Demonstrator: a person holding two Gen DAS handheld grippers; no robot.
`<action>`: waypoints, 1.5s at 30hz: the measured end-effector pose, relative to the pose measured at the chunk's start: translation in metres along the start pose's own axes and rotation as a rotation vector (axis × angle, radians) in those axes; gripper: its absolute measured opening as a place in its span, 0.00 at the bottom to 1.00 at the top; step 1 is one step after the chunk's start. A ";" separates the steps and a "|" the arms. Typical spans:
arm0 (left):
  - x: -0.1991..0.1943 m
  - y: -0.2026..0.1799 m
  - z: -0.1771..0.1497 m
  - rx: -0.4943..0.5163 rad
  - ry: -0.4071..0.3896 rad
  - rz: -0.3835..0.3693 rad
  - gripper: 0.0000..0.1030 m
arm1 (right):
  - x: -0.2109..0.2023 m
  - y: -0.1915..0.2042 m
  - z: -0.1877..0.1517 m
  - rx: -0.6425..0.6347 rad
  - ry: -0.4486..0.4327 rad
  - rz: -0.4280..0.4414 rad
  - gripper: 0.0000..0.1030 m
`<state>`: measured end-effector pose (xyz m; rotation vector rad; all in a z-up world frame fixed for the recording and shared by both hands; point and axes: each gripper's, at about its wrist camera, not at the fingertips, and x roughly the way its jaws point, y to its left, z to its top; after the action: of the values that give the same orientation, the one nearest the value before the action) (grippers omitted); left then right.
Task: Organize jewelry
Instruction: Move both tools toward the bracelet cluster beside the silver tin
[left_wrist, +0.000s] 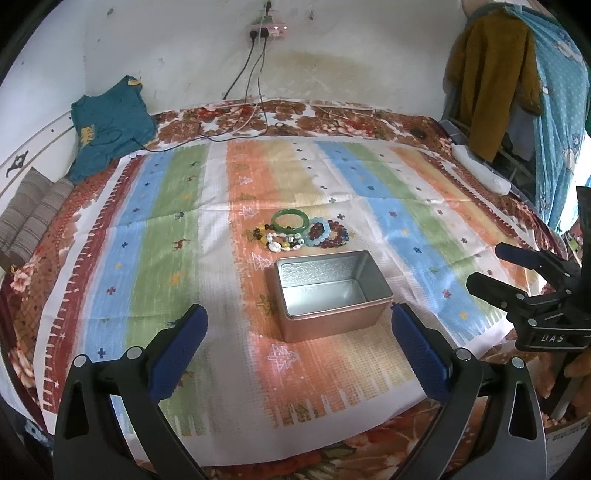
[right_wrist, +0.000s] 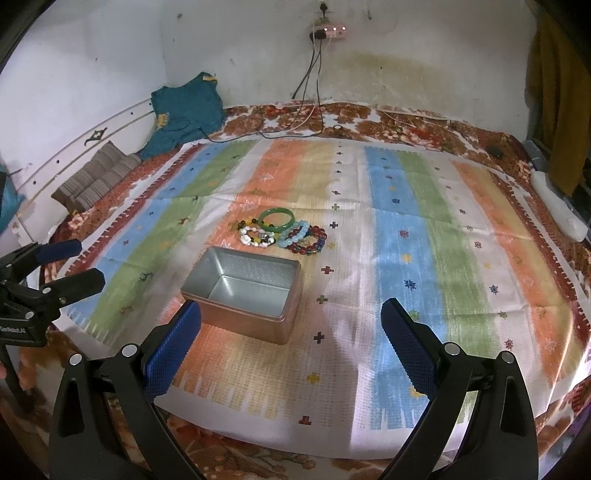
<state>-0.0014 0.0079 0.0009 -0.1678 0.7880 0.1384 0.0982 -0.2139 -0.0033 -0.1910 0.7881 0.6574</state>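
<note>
An empty silver metal tin (left_wrist: 330, 293) (right_wrist: 245, 293) sits open on the striped cloth. Just behind it lies a cluster of bracelets: a green bangle (left_wrist: 290, 220) (right_wrist: 276, 218), a pale blue bead bracelet (left_wrist: 320, 232) (right_wrist: 294, 235), a dark red bead bracelet (left_wrist: 338, 233) (right_wrist: 314, 240), and a white and yellow bead bracelet (left_wrist: 281, 242) (right_wrist: 256, 237). My left gripper (left_wrist: 297, 323) hangs open in front of the tin, holding nothing. My right gripper (right_wrist: 291, 321) is open too, near the tin's right front, and empty. Each gripper shows in the other's view, the right gripper (left_wrist: 484, 267) and the left gripper (right_wrist: 90, 262).
A striped cloth (left_wrist: 155, 229) (right_wrist: 406, 240) covers a floral bedspread (left_wrist: 332, 120). A teal garment (left_wrist: 109, 127) (right_wrist: 184, 110) and a striped cushion (left_wrist: 31, 210) (right_wrist: 96, 177) lie at the back left. Cables (left_wrist: 255, 92) run from a wall socket. Clothes (left_wrist: 491, 81) hang at right; a white object (left_wrist: 480, 168) lies on the bed's right edge.
</note>
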 end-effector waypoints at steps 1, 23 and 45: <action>0.000 0.000 0.000 0.001 0.001 0.003 0.95 | 0.000 -0.001 0.000 0.002 0.000 0.000 0.96; 0.020 0.014 0.018 -0.037 0.051 0.070 0.95 | 0.026 0.001 0.011 0.000 0.065 -0.035 0.96; 0.081 0.029 0.072 -0.073 0.109 0.145 0.95 | 0.076 -0.001 0.045 0.011 0.155 -0.014 0.96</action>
<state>0.0992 0.0552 -0.0096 -0.1883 0.9045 0.2970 0.1650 -0.1606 -0.0261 -0.2388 0.9381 0.6299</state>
